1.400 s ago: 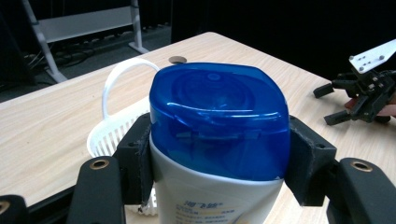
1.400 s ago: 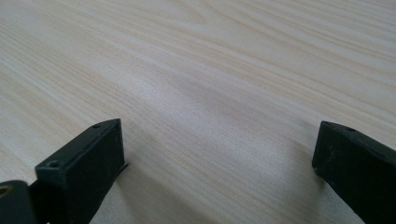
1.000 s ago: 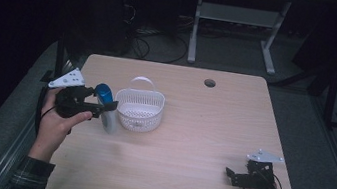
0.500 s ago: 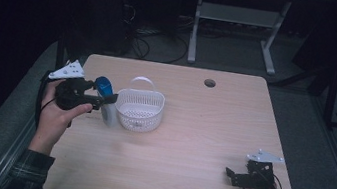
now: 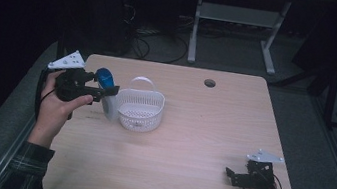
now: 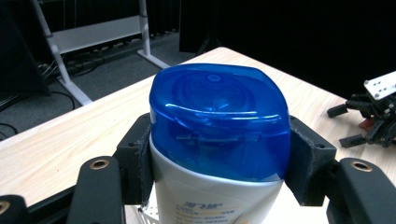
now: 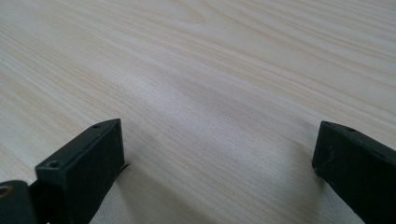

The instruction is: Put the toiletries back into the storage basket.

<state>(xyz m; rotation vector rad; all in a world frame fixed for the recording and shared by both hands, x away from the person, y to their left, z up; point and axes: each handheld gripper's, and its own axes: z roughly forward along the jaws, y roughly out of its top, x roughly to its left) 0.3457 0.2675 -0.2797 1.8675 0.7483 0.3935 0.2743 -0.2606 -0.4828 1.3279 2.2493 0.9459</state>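
The left gripper (image 5: 101, 92) is clamped on a white bottle (image 5: 108, 105) with a blue cap (image 6: 218, 119); in the left gripper view the 2 pads press on either side of the bottle just where the cap meets the white body. In the high view the bottle hangs clear of the table (image 5: 190, 138), its long axis close to upright with the cap up and leaning a little toward the person's left, and its lower end sits just beside the left rim of the white basket (image 5: 140, 110).

That is the relation the coming move turns on: the basket lies to the right of the held bottle, next to it, with its thin handle arching over the opening. The likely step is to carry the bottle sideways over the rim and lower it in, and the handle looks like the thing to steer around.

The left hand (image 5: 55, 108) is by far the nearer to the basket. The right gripper (image 5: 234, 176) rests well apart at the near right corner of the table, its jaws spread with only bare wood between them in the right gripper view.
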